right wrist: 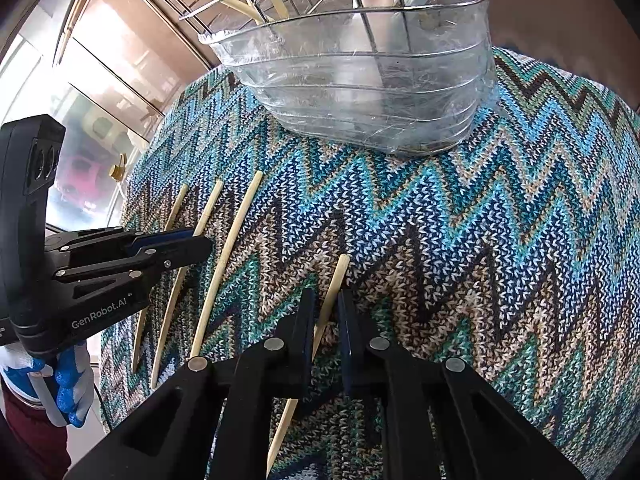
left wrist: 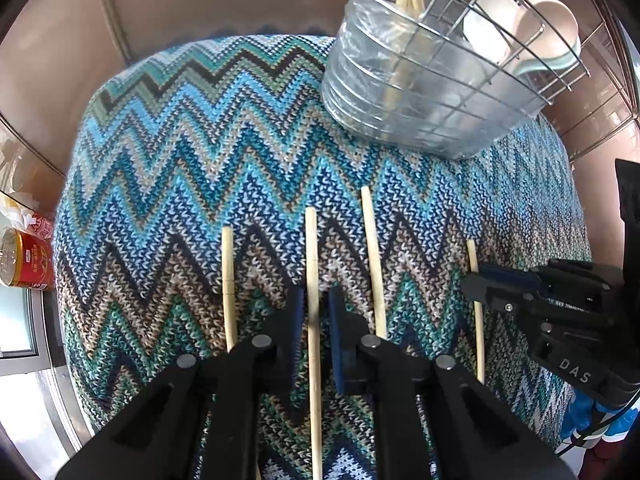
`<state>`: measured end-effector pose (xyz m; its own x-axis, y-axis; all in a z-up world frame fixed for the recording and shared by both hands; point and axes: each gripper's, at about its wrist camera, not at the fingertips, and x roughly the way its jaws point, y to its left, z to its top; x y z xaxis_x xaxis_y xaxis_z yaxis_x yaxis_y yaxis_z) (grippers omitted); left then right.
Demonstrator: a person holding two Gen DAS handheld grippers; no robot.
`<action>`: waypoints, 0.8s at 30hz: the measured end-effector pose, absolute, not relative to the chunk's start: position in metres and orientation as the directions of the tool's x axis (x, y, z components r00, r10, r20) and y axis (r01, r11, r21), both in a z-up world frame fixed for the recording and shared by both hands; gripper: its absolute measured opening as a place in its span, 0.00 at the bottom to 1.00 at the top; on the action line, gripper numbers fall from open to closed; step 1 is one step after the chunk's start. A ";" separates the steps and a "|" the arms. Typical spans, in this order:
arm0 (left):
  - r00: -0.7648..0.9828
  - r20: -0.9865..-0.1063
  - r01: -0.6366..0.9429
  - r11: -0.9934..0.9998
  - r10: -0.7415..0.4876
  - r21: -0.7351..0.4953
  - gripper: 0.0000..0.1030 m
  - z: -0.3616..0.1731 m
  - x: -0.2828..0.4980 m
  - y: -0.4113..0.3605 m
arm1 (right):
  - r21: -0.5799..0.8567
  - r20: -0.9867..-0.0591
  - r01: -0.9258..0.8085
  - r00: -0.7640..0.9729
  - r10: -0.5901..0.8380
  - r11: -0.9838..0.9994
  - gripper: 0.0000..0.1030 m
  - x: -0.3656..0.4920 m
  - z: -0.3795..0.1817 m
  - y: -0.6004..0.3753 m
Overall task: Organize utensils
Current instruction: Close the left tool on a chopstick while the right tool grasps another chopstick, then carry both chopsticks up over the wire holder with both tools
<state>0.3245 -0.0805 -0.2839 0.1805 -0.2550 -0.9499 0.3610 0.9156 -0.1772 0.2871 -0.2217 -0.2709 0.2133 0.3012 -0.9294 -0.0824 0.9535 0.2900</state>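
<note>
Both grippers are pointing steeply down at the zigzag knit cloth (left wrist: 240, 152), each with a chopstick between its pads. No earlier view here, so I'm only calling the pose.

Landmark: the wire basket (left wrist: 452, 80) with its clear plastic liner, sitting at the far edge of the cloth. Everything below is relative to it.

- Basket contents: you're already keeping chopsticks upright in its left compartment and pale spoons (left wrist: 492, 24) in the right one.
- Left gripper (left wrist: 318, 304): it's sitting on the near side of the basket, down-left of it. Pads are nearly together around the second chopstick (left wrist: 312, 264), counting from the left. Looks like pinching; a sliver of gap on either side of the stick, so contact is not fully clear.
- Right gripper (right wrist: 326, 304): also near side, roughly below the basket. Jaws are closed down on the rightmost chopstick (right wrist: 334, 284), pads hugging both sides.
- Four sticks are lying on the cloth, roughly parallel, tips pointing toward the basket. The two outside any gripper: leftmost chopstick (left wrist: 228, 280) and third chopstick (left wrist: 374, 260).
- Your blue-and-white glove (right wrist: 64, 384) is wrapping the left gripper's handle.
- A red can (left wrist: 24, 258) is lying off the cloth, far left of the basket.
</note>
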 end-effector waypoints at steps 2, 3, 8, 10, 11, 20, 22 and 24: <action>0.179 -0.950 0.363 0.915 -0.254 -0.177 0.10 -0.286 0.325 -0.082 | 0.281 -0.932 -0.087 0.213 0.294 0.956 0.10 0.287 -0.271 -0.221; 0.180 -0.951 0.364 0.915 -0.253 -0.175 0.09 -0.287 0.325 -0.085 | 0.278 -0.933 -0.088 0.213 0.291 0.957 0.10 0.287 -0.271 -0.219; 0.184 -0.950 0.361 0.916 -0.254 -0.175 0.04 -0.288 0.325 -0.090 | 0.275 -0.933 -0.081 0.219 0.286 0.958 0.10 0.287 -0.272 -0.218; 0.186 -0.948 0.359 0.916 -0.257 -0.178 0.04 -0.289 0.323 -0.090 | 0.281 -0.930 -0.072 0.224 0.290 0.957 0.09 0.285 -0.273 -0.217; 0.187 -0.948 0.356 0.917 -0.258 -0.180 0.04 -0.288 0.322 -0.089 | 0.288 -0.928 -0.066 0.227 0.295 0.955 0.08 0.285 -0.273 -0.217; 0.228 -0.935 0.353 0.918 -0.271 -0.180 0.04 -0.266 0.307 -0.078 | 0.333 -0.897 -0.073 0.284 0.340 0.940 0.06 0.271 -0.252 -0.222; 0.254 -0.929 0.350 0.921 -0.267 -0.169 0.04 -0.258 0.302 -0.074 | 0.336 -0.888 -0.081 0.304 0.345 0.938 0.06 0.266 -0.245 -0.224; 0.274 -0.924 0.344 0.924 -0.268 -0.166 0.04 -0.252 0.297 -0.067 | 0.337 -0.879 -0.092 0.326 0.348 0.937 0.06 0.259 -0.236 -0.225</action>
<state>0.2970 -0.0671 -0.2521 0.2736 -0.2682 -0.9237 0.3444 0.9240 -0.1662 0.2594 -0.2246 -0.2358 0.3260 0.3482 -0.8789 -0.0916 0.9369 0.3373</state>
